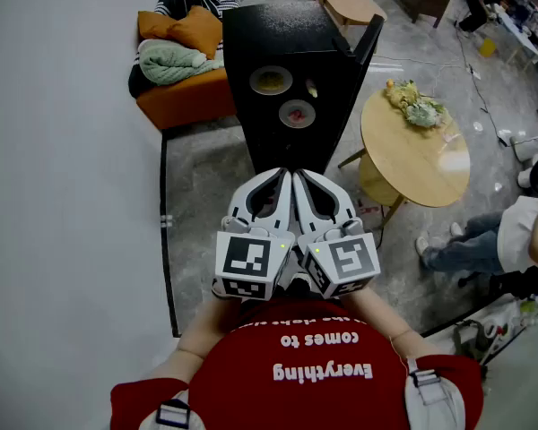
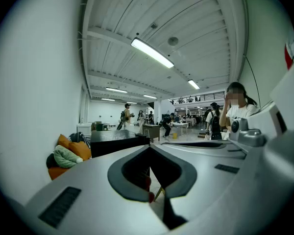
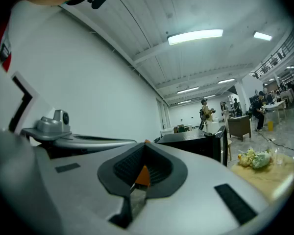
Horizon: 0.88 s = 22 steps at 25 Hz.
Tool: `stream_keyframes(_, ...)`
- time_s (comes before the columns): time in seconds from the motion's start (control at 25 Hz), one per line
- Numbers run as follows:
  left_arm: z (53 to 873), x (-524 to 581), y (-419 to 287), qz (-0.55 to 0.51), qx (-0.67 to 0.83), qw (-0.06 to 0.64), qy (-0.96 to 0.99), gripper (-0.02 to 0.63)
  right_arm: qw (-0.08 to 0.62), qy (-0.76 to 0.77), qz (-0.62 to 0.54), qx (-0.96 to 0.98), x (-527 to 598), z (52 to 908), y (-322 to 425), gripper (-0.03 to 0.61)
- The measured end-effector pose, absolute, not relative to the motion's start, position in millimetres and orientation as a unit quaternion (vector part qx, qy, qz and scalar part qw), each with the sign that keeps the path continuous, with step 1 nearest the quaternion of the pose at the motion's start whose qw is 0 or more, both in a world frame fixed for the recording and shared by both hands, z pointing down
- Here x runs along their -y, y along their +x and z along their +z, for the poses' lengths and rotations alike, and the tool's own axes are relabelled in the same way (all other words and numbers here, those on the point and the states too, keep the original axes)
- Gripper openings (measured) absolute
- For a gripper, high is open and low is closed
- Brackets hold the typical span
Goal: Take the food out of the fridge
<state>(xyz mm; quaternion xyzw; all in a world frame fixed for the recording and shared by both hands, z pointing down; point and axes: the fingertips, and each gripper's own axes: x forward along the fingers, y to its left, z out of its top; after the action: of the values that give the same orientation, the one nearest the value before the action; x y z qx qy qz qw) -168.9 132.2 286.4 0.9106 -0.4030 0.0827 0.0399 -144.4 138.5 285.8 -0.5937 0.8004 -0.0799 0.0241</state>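
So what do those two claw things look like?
The left gripper and right gripper are white plastic, with curved jaws lined in black ribbed pads. Each carries a cube printed with black and white square markers, plus a tiny green light. The person wears a red shirt with white letters and grey shoulder straps.

I see an orange sofa (image 1: 184,97) with a green blanket (image 1: 172,64) by the wall, and a round wooden worktop (image 1: 417,164) bearing a flower bunch (image 1: 416,106).
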Motion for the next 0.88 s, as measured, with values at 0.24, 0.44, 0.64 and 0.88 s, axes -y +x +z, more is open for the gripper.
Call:
stream_keyframes(0.24, 291, -130, -167, 0.088, 0.404, 0.039, 0.91, 0.005, 0.023, -0.583, -0.088, -0.807, -135, 296, -144, 0.011)
stream_keyframes(0.44, 292, -131, -167, 0.092, 0.407, 0.039, 0.908, 0.005, 0.026, -0.58, -0.093, -0.809, -136, 297, -145, 0.011)
stream_keyframes(0.64, 299, -134, -161, 0.096, 0.414, 0.049, 0.904, 0.005, 0.029, -0.567, -0.101, -0.817, -139, 306, -139, 0.011)
stream_keyframes(0.88, 324, -145, -144, 0.106, 0.42, 0.074, 0.898, 0.005, 0.009, -0.561, -0.12, -0.819, -150, 332, -123, 0.011)
